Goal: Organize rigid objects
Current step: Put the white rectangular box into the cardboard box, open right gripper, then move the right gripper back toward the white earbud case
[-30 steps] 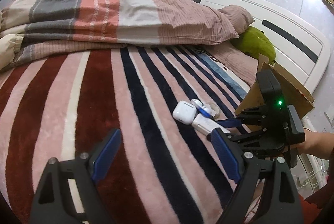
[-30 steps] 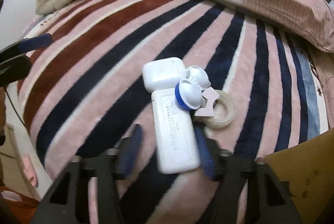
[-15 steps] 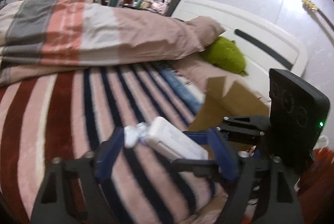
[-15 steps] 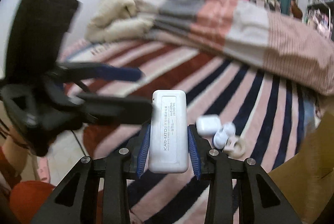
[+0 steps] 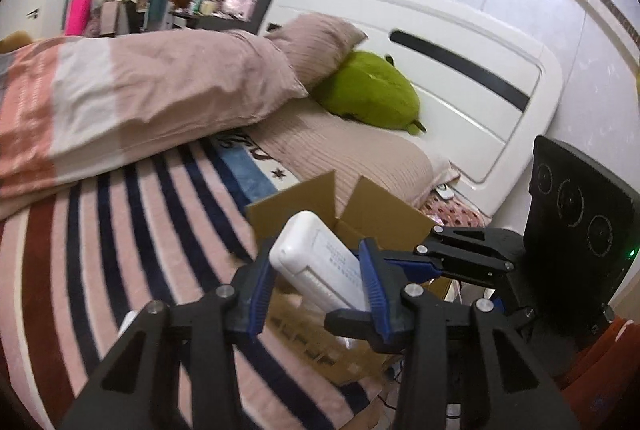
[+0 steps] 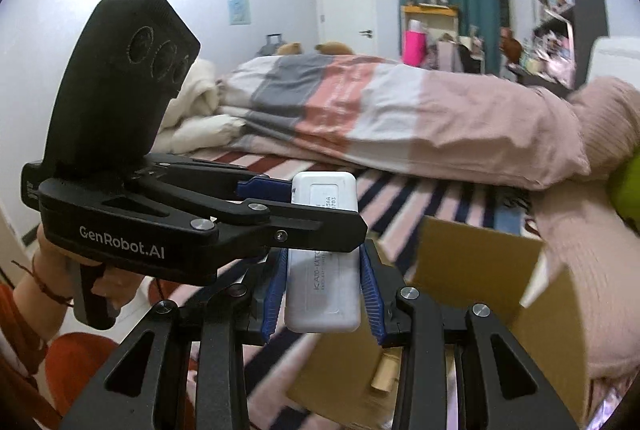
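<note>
A white rectangular power bank [image 6: 322, 286] is held in the air with my right gripper [image 6: 322, 258] shut on its long sides. My left gripper [image 6: 324, 207] comes in from the left and crosses the power bank's far end. In the left wrist view the power bank [image 5: 320, 262] lies slanted between the blue pads of the left gripper [image 5: 316, 256]. The jaws are closing on it and both pads look to be against it. An open cardboard box [image 6: 472, 262] sits just below and behind on the striped blanket [image 5: 120, 230].
A folded duvet [image 5: 120, 101] and pillows lie across the back of the bed, with a green plush [image 5: 372, 93] by the white headboard [image 5: 460, 69]. A tan roll [image 6: 384, 370] lies in the box. A person's hand [image 6: 44, 282] grips the left gripper's handle.
The right gripper lifted the power bank off the blanket and carried it over to the box. The left gripper rose with it, and its jaws narrowed around the power bank's far end.
</note>
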`<move>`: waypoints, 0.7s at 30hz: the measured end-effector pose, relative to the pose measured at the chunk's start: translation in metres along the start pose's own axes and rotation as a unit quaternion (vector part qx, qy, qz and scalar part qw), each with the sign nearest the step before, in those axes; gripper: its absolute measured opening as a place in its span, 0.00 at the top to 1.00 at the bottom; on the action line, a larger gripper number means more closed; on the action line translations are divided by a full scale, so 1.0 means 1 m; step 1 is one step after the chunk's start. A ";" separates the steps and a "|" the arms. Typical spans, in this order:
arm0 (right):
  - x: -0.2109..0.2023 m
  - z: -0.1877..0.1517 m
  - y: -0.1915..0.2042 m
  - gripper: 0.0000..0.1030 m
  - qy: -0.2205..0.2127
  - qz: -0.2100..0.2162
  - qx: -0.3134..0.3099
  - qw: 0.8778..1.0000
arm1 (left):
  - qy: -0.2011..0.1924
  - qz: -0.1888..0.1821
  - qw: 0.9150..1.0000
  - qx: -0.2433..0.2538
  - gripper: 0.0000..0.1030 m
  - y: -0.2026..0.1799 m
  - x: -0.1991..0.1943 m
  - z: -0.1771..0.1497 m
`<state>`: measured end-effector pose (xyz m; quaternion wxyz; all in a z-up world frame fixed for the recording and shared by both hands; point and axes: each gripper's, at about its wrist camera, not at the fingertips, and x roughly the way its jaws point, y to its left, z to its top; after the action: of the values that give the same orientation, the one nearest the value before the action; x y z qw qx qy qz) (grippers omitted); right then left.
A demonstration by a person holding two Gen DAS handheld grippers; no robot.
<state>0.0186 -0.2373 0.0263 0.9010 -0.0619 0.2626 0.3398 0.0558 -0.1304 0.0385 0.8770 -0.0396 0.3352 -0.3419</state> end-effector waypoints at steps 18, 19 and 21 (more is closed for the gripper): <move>0.004 -0.025 -0.052 0.49 0.076 -0.068 0.030 0.994 | 0.070 0.039 0.996 0.036 0.16 -0.013 0.053 0.005; 0.003 -0.025 -0.052 0.49 0.076 -0.068 0.028 0.994 | 0.066 0.038 0.997 0.032 0.16 -0.011 0.049 0.005; 0.005 -0.023 -0.048 0.49 0.077 -0.067 0.026 0.994 | 0.055 0.038 0.997 0.024 0.16 -0.006 0.037 0.005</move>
<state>0.0425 -0.2776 0.0009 0.9000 -0.0822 0.3354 0.2661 0.0754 -0.1594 0.0233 0.8705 0.0127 0.3758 -0.3176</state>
